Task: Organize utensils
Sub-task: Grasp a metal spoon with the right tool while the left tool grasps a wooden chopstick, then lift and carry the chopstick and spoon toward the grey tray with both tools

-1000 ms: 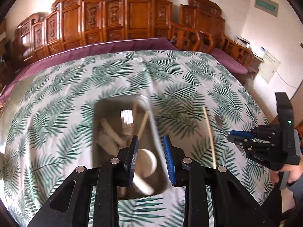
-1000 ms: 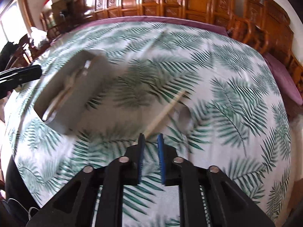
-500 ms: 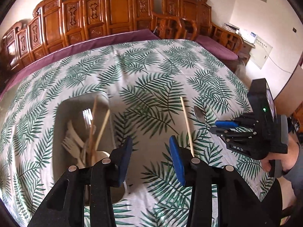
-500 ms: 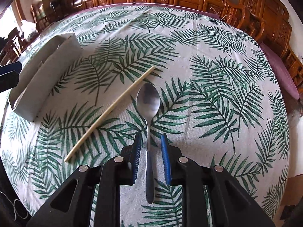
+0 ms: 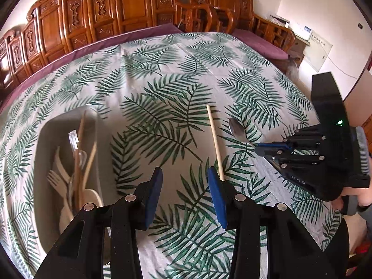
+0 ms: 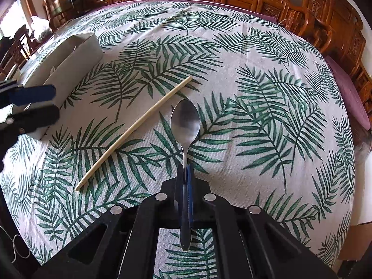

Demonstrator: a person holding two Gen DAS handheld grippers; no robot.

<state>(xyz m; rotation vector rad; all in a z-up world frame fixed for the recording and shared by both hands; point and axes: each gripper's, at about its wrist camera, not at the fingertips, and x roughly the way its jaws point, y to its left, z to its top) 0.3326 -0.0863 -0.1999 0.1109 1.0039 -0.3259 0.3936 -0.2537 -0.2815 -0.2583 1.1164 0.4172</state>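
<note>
Glossy metal spoon (image 6: 185,121), matt wooden chopstick (image 6: 133,131)

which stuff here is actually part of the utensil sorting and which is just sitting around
Part of the job:
metal spoon, clamped in the right tool
wooden chopstick on the cloth
grey tray holding utensils
left tool, open

Just there:
leaf-print tablecloth
carved wooden chairs

You face a large table draped in a white cloth printed with green palm fronds (image 5: 186,74) over a plum-purple undercloth (image 5: 93,46). Carved reddish-brown wooden chairs (image 5: 130,7) line its far edge. Behind them, a pale plaster wall (image 5: 302,2). Daylight enters a bright window (image 6: 9,21) at left.
</note>
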